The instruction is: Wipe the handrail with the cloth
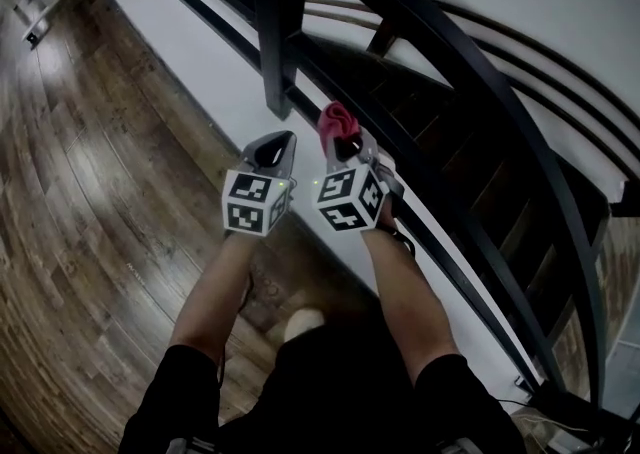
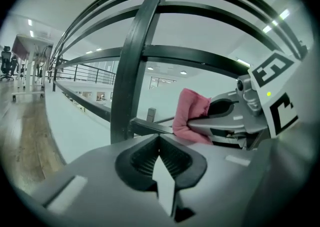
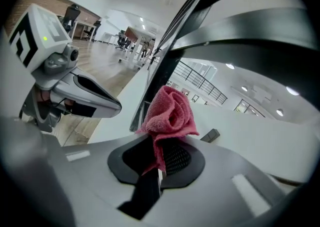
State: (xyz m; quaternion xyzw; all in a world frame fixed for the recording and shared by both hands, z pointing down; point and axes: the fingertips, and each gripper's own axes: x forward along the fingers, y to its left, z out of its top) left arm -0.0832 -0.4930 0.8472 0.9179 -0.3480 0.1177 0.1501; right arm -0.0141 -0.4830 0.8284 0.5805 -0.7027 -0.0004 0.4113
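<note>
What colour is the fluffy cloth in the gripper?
Pink-red. The bunched terry cloth pinched in the right gripper shows best in the right gripper view.

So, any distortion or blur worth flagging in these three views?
Head view: fisheye bows the floorboards and railing, corners dim. Left gripper view: black round vignette, railing curved. Right gripper view: pink cloth crisp, nearest railing bar a soft dark band.
</note>
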